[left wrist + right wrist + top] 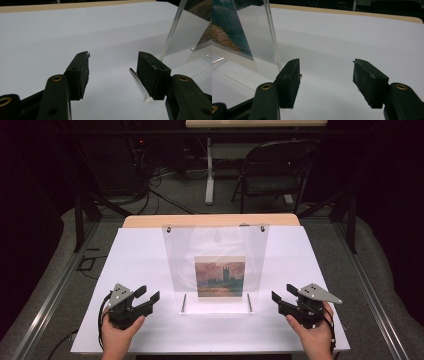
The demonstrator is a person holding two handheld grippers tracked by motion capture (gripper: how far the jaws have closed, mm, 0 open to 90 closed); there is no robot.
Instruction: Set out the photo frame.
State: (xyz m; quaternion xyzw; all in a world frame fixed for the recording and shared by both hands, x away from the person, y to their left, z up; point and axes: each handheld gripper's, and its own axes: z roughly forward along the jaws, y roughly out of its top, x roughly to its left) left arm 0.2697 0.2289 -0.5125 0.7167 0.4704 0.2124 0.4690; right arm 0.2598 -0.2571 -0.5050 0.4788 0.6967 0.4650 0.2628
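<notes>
From the high view, a clear stand is upright on the white table, tilted back a little, with a small painting of a building under a reddish sky showing through its lower middle. 2 metal pins lie on its clear base, one at each front corner. The left gripper sits just off the stand's left edge and the right gripper just off its right edge, each held in a hand low over the table, both apart from the stand.

The left gripper view adds what the high view cannot: its jaws stand wide apart with nothing between them but bare table, and the stand's clear edge rises just beyond the right-hand jaw, with one pin partly behind that jaw.

The right gripper view shows its jaws equally wide and holding nothing, the stand's edge just past the left-hand jaw and the painting seen close and side-on.
</notes>
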